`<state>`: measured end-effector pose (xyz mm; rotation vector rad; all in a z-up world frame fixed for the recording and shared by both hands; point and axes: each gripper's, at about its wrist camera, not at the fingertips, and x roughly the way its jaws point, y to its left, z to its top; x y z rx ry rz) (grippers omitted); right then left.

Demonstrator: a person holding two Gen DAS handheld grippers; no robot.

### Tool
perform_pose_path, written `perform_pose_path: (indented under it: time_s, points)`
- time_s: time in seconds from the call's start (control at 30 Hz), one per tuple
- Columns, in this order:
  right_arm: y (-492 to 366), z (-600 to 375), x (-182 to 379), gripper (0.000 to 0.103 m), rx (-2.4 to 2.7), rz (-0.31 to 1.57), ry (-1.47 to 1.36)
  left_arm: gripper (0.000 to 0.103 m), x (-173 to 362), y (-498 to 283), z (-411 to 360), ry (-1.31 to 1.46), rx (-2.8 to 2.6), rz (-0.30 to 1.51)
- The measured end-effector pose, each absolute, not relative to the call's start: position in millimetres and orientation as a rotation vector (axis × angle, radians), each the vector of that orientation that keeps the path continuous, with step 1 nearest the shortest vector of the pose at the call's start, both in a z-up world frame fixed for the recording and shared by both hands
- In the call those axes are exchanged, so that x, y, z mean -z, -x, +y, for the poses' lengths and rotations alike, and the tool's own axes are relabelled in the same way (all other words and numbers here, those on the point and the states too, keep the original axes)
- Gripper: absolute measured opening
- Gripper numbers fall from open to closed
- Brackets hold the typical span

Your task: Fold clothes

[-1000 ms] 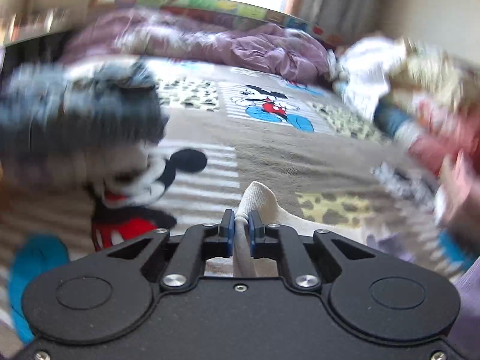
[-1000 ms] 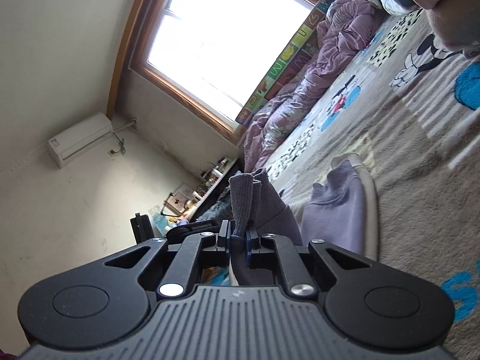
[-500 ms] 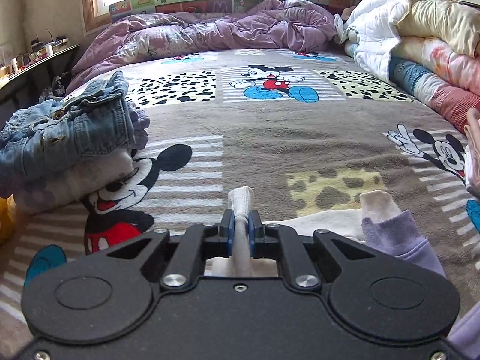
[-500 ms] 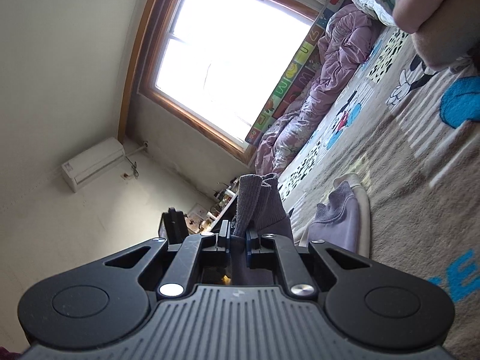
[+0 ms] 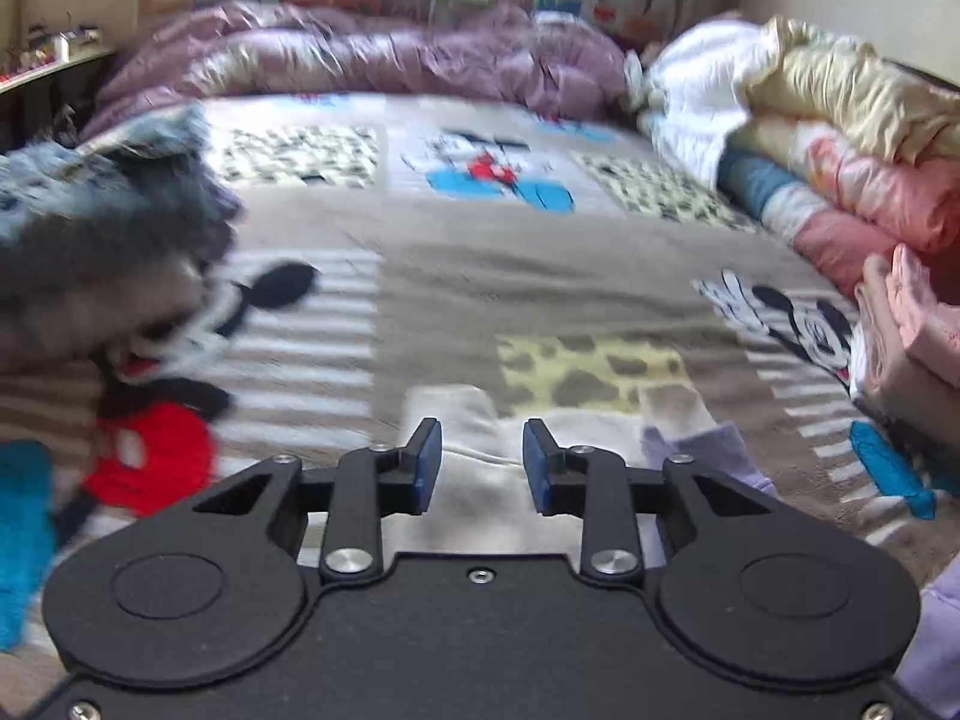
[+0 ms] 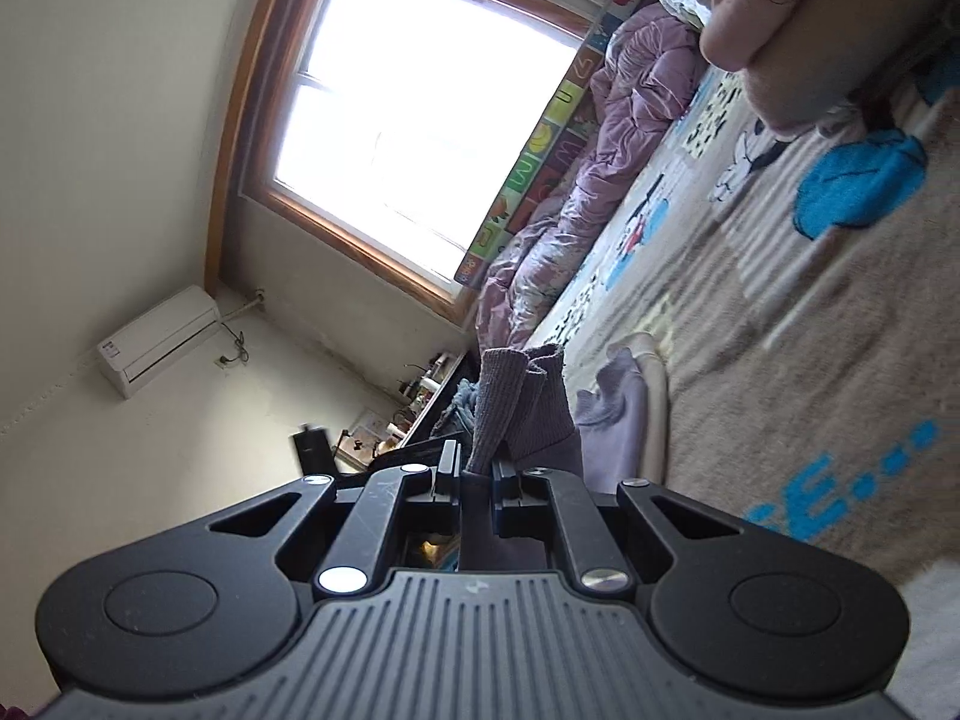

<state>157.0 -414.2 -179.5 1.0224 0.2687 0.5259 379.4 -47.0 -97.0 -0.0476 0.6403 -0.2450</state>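
A lilac garment with cream ribbed cuffs (image 5: pixel 480 456) lies on the cartoon-print bedspread (image 5: pixel 540 276). My left gripper (image 5: pixel 480 462) hovers just over one cream cuff; its jaws are opening and the blue pads stand apart from the fabric. In the right wrist view, my right gripper (image 6: pixel 477 471) is shut on a lilac ribbed cuff (image 6: pixel 516 402) of the same garment, lifted off the bed, and the view is rolled sideways. The rest of the lilac garment (image 6: pixel 618 408) lies on the bedspread beyond it.
A denim pile (image 5: pixel 90 222) lies at the left. Folded quilts (image 5: pixel 840 138) are stacked at the right, with a pink folded garment (image 5: pixel 912 324) in front. A crumpled purple duvet (image 5: pixel 372 60) runs along the window end. A side shelf (image 6: pixel 432 384) holds small items.
My left gripper has let go of the cream cuff, which now lies flat on the bed. My right gripper keeps its grip on the lilac cuff and has shifted slightly.
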Motion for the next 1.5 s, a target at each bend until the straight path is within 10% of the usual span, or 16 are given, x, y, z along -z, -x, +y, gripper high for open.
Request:
perform_pose_path:
  time_s: [1.03, 1.5]
  points:
    - [-138.9, -415.8, 193.7, 0.011, -0.518, 0.313, -1.030, 0.021, 136.8, -427.2, -59.7, -0.047, 0.400, 0.726]
    - [-138.2, -411.4, 189.1, 0.011, -0.469, 0.299, -1.026, 0.021, 130.5, -249.2, -6.1, 0.025, 0.475, 0.622]
